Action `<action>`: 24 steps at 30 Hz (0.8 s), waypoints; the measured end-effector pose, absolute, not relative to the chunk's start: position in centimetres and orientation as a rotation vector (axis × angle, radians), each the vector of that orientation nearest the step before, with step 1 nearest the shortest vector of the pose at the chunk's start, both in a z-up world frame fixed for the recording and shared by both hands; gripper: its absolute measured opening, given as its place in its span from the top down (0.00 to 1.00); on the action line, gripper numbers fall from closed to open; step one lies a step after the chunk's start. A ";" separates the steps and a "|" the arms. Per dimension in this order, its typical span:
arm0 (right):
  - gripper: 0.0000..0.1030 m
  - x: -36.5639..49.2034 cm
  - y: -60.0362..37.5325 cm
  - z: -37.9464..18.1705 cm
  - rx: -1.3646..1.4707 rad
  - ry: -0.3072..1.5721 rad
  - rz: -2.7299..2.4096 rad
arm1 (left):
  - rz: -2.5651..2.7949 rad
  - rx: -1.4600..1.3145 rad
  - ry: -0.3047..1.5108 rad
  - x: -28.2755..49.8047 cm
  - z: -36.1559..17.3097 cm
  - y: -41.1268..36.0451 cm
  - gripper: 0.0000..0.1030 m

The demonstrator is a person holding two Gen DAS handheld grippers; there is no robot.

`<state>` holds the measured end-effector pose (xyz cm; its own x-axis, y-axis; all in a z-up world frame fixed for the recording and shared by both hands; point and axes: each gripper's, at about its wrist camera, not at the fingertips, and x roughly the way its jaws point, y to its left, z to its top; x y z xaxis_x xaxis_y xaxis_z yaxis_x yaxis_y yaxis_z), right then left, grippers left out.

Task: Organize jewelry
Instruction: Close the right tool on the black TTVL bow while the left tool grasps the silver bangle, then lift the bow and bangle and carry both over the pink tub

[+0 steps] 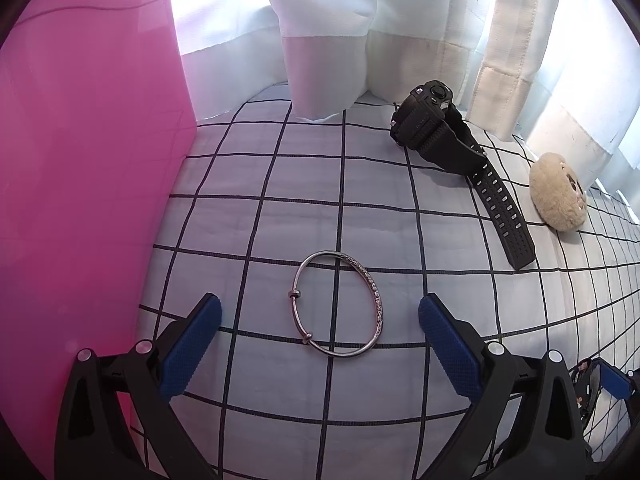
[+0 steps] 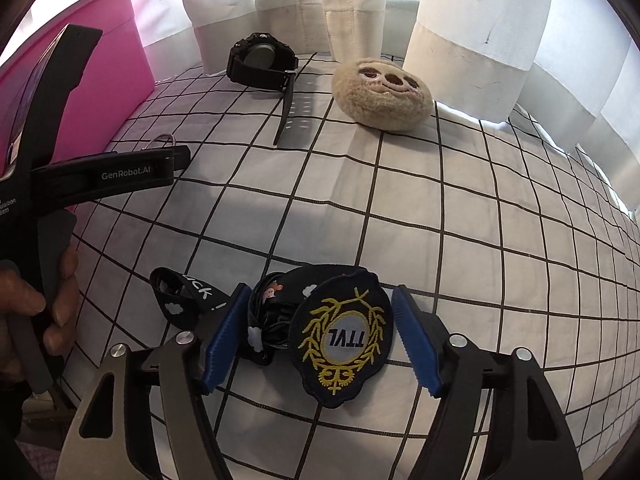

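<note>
A silver bangle [image 1: 337, 304] is seen lying flat on the white, black-gridded sheet [image 1: 400, 240] in the left wrist view, in the gap ahead of the left gripper [image 1: 320, 312]; the jaws are spread wide, one blue pad at 9 o'clock of the bangle and one at 3 o'clock, and neither is touching it. A black wristwatch [image 1: 448, 140] is found at about 1 o'clock from the bangle, well apart, its strap stretched out toward the camera. A tan plush toy [image 1: 558, 194] is placed just beyond the strap, at 2 o'clock. A pink box [image 1: 88, 160] is stood along the 9 o'clock side, and white curtains [image 1: 328, 32] are hung behind at 12 o'clock.

In the right wrist view, an embroidered patch [image 2: 340, 336] lettered in yellow and white is seen between the blue pads of the right gripper [image 2: 316, 308], with a bundled black printed lanyard [image 2: 224, 300] at its 9 o'clock side. These jaws are held fairly wide; whether the pads touch the patch or lanyard cannot be told. The left gripper is seen at 9 o'clock, held by a hand [image 2: 40, 300], with a little of the bangle showing just beyond its tip. The wristwatch and plush toy are seen at 12 o'clock
</note>
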<state>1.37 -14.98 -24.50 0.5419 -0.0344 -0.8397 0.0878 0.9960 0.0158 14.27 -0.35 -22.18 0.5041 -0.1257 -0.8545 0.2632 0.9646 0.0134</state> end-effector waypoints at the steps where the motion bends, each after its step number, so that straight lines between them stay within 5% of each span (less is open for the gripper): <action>1: 0.45 1.4 -14.8 -24.4 0.055 0.997 -0.065 | -0.237 0.149 1.017 14.2 -22.1 -0.3 0.07; 6: 0.61 1.4 -14.1 -24.2 0.049 0.994 -0.041 | -0.257 0.154 1.010 13.6 -21.8 -0.5 0.22; 11: 0.68 1.6 -13.9 -24.1 0.044 0.995 -0.034 | -0.261 0.144 1.007 13.2 -21.3 -0.6 0.59; 24: 0.75 0.5 -14.1 -23.9 0.055 0.981 -0.034 | -0.261 0.122 1.012 12.3 -20.9 0.1 0.60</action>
<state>0.46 -14.06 -23.92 0.5554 -0.0038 -0.8316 0.0539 0.9981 0.0314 12.25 0.14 -20.94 0.5022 -0.1587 -0.8501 0.2715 0.9622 -0.0193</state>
